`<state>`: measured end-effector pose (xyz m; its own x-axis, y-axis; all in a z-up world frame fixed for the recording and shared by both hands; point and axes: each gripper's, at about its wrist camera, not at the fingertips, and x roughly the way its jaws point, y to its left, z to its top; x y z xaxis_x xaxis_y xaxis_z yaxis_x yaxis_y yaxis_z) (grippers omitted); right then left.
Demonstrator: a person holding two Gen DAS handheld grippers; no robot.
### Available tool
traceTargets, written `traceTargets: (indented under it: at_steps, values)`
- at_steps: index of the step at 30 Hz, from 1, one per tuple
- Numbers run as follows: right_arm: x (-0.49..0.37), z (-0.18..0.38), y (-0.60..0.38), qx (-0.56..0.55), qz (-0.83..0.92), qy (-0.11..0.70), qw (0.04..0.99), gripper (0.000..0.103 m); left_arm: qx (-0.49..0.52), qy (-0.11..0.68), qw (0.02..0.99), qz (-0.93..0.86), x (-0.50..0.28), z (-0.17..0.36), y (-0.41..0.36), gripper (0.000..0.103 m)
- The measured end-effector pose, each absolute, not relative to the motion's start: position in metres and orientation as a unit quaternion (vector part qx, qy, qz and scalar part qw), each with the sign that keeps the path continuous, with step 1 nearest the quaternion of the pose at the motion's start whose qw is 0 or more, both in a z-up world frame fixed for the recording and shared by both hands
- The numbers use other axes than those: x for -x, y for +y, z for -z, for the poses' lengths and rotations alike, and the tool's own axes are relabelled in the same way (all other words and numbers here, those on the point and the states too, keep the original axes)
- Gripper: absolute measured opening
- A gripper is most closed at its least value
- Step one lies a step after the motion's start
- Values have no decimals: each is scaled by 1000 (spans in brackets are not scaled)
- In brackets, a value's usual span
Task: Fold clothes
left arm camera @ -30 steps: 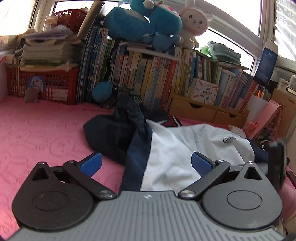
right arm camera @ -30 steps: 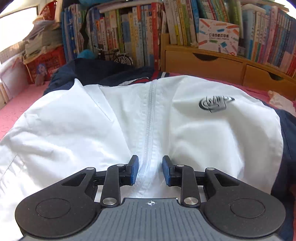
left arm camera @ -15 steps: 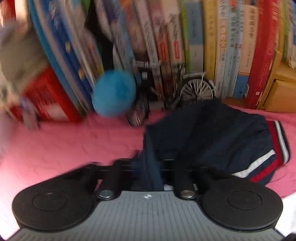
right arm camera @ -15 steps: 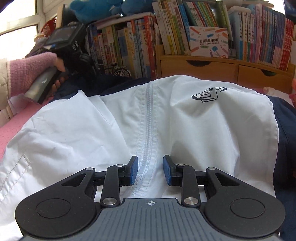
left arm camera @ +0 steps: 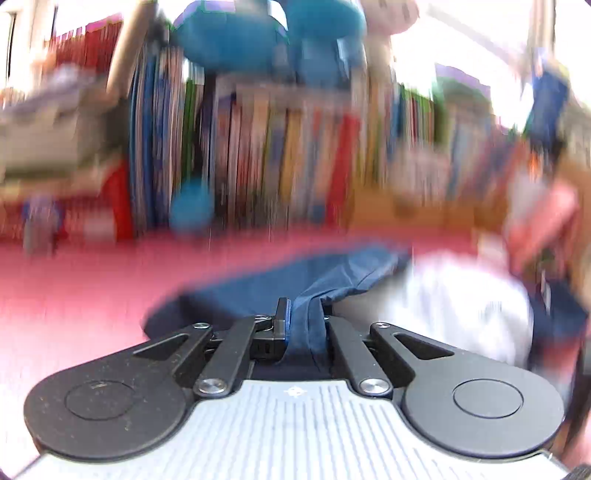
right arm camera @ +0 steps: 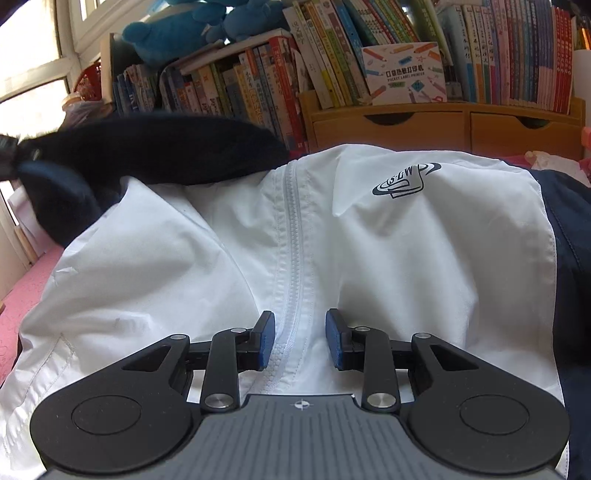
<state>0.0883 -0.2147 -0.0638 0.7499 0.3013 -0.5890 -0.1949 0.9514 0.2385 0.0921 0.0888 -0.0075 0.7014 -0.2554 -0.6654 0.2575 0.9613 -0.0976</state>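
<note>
A white jacket (right arm camera: pixel 406 240) with navy sleeves lies front up on the pink mat (right arm camera: pixel 18 302). My right gripper (right arm camera: pixel 300 332) hovers low over its front, jaws a little apart, with the zipper (right arm camera: pixel 291 236) running between the blue pads (right arm camera: pixel 266 339) and no visible pinch. My left gripper (left arm camera: pixel 304 321) is shut on a bunch of the navy sleeve (left arm camera: pixel 332 273); that view is motion-blurred. The white jacket body (left arm camera: pixel 461 295) shows to its right. In the right wrist view the navy sleeve (right arm camera: pixel 155 147) is lifted and stretched leftward above the jacket's shoulder.
A row of books (right arm camera: pixel 258 85) and wooden drawers (right arm camera: pixel 461 125) stand right behind the jacket. Blue plush toys (right arm camera: pixel 173 33) sit on top of the books. The jacket's other navy sleeve (right arm camera: pixel 572 240) lies at the right. A red basket (left arm camera: pixel 114 199) stands at the left.
My left gripper went from wide open to shut on the navy sleeve near the books, then swung back with it. The sleeve now hangs lifted. My right gripper stayed over the zipper.
</note>
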Motion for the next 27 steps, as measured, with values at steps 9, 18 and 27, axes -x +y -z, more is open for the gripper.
traceTargets:
  at_steps: [9,18,27]
  values:
    - [-89,65,-211,-70,-131,327,933,33,-77,380,918,88,-11,34,102,15]
    - [-89,66,-207,-62,-131,327,934,34,-49,253,965,59,-97,-17,40,103]
    - [-88,67,-207,-58,-131,327,934,34,-88,357,930,17,-163,54,4,39]
